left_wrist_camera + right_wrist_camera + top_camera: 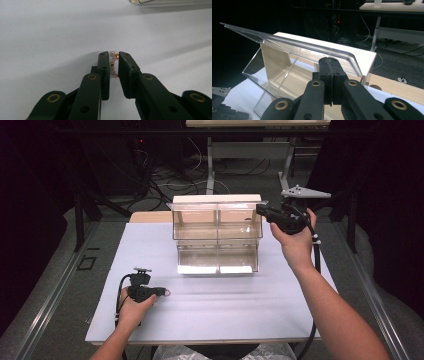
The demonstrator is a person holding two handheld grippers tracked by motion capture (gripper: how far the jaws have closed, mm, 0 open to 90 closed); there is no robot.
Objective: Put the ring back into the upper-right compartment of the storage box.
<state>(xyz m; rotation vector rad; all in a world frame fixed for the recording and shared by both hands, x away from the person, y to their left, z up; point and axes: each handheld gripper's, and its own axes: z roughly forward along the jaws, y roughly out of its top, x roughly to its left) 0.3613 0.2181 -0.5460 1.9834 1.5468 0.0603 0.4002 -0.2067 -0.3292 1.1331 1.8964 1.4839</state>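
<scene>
A: Item one, the setting. What did I have in front of me?

B: A white table sheet (210,315) in a dark room with cables on the floor behind. On it stood a clear acrylic box (217,232) with two compartments and a hinged lid (294,47).

A: Right gripper (265,211)?

B: I had it at the box's upper right corner, jaws fully together, their tips against the front edge of the raised lid. My reading: it propped the lid up. I could not tell whether the pads pinched the edge itself.

A: Left gripper (114,58)?

B: Low on the sheet, well short of the box. Jaws nearly closed, a narrow gap left, with a small beaded bracelet (113,65) lying between them: pearl and gold beads on a thin pinkish cord. The pads did not yet press on it.

A: Progress?

B: Lid up, so done. Grasping the bracelet, carrying it over, dropping it into a compartment: all outstanding.
</scene>
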